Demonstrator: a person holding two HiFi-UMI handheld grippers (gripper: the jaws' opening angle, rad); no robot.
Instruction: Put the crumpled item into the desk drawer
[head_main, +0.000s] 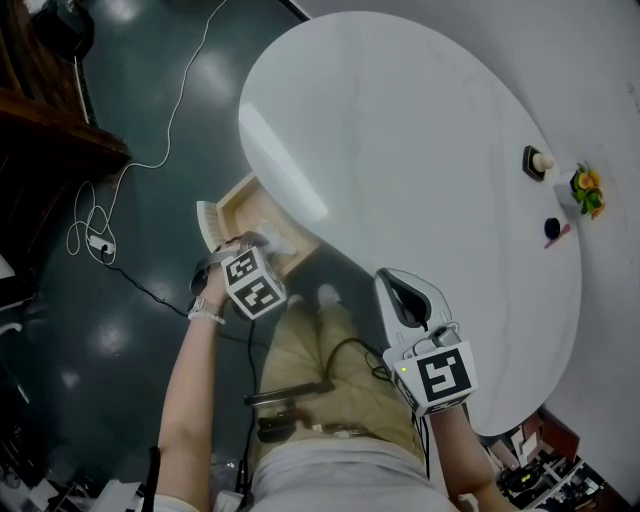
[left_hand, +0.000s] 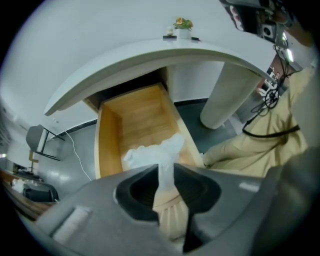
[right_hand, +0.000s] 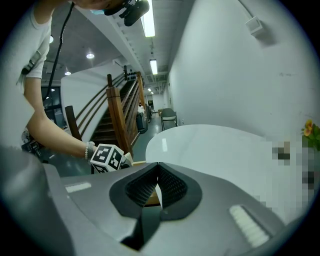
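Nearest the head camera: right tongs (right_hand: 158, 181), held low over the lap at the desk (head_main: 420, 150) edge. Its 2 jaws are pressed together with nothing between them. It is idle and well apart from the work.

Left tongs (left_hand: 167, 170): jaws closed down on a thin twisted neck of the crumpled item (left_hand: 152, 152). This is white, soft-looking stuff, and I cannot tell whether it is paper or film. The bulk of it bunches just ahead of the jaw tips.

Key relation: the drawer (left_hand: 109, 145) stands pulled out from under the desk, its long axis running away from the left tongs. The item lies straight ahead along the tongs' own axis, over the drawer's near end and toward its right wall. I cannot tell whether it touches the wooden floor yet.

Pose: the left forearm (head_main: 190, 390) reaches forward and down on the left of the lap. The marker cube faces up and the tongs point into the drawer mouth.

Judgement: the transfer is nearly done. 1 release remains, best made after a slight shift left, away from the right wall, so the item cannot drape over it.
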